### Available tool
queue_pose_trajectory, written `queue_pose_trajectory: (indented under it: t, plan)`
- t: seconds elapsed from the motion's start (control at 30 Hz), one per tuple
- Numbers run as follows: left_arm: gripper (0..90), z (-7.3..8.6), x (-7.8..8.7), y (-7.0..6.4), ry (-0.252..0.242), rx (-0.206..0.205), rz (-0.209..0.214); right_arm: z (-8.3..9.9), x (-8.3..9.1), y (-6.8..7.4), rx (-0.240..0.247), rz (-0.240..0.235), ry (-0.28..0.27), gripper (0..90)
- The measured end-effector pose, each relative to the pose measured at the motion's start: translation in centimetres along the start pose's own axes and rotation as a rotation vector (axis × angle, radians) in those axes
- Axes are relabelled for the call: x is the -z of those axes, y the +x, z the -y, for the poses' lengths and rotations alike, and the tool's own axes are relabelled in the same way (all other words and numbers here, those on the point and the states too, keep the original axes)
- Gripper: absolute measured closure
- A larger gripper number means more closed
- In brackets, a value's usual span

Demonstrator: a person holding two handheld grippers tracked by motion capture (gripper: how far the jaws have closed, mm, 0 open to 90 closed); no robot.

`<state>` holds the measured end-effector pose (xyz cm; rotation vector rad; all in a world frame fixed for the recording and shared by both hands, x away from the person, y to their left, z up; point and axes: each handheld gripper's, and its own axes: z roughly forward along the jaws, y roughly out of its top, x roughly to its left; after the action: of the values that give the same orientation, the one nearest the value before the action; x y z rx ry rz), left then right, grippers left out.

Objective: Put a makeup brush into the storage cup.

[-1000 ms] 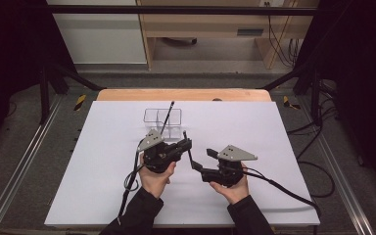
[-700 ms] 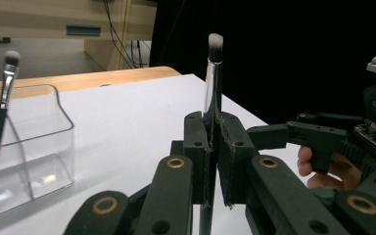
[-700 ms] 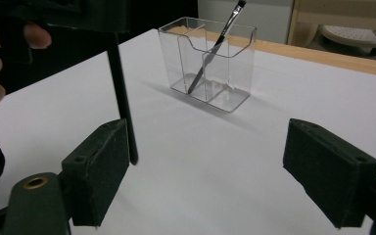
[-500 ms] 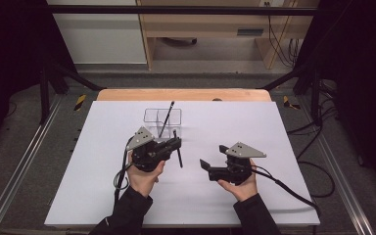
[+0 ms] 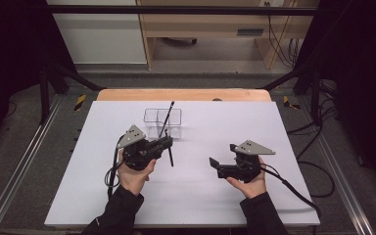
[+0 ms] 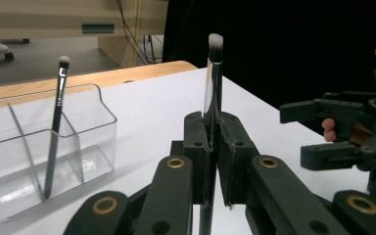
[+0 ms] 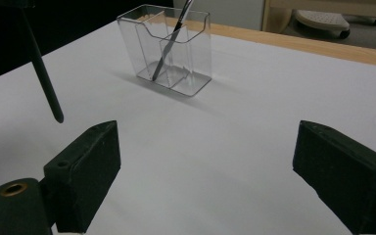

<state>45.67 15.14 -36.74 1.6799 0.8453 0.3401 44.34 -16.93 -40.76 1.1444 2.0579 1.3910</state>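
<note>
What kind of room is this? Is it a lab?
Probably a lab or workshop set up for recording. A person works with a hand-held gripper holding a makeup brush, a metal frame surrounds the white-covered table, and cables trail over the floor.

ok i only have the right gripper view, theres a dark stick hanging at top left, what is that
Observer: It's the handle of a makeup brush, clamped upright between the left gripper jaws, bristles up.
Operator: is it touching the table
Observer: No. In the high view the left gripper holds it in front of the clear organizer, its tip off the white sheet.
Operator: whats the thing in the organizer
Observer: A thinner brush leaning in one compartment, bristle tip up.
Operator: my jaws look wide, right
Observer: Yes, the right gripper is open and empty.
</note>
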Motion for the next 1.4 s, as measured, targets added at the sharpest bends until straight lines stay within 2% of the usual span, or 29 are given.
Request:
queue_pose_trajectory:
  t: [0.23,0.57,0.9,1.4]
  plan:
    - [82.9,-0.5,0.4,0.6,0.005,-0.009,-0.021,0.0,0.7,-1.0,-0.017,0.029,-0.008,10.2]
    - [82.9,-1.8,0.7,1.1,0.02,-0.05,-0.057,0.1,1.2,-2.0,-0.028,0.066,-0.002,9.0]
    - [82.9,-2.6,1.1,1.7,0.015,-0.06,-0.081,0.2,1.2,-2.3,-0.019,0.09,0.016,7.8]
    - [82.9,-3.8,0.8,2.4,0.011,-0.067,-0.103,0.3,1.1,-2.3,-0.017,0.095,0.025,6.8]
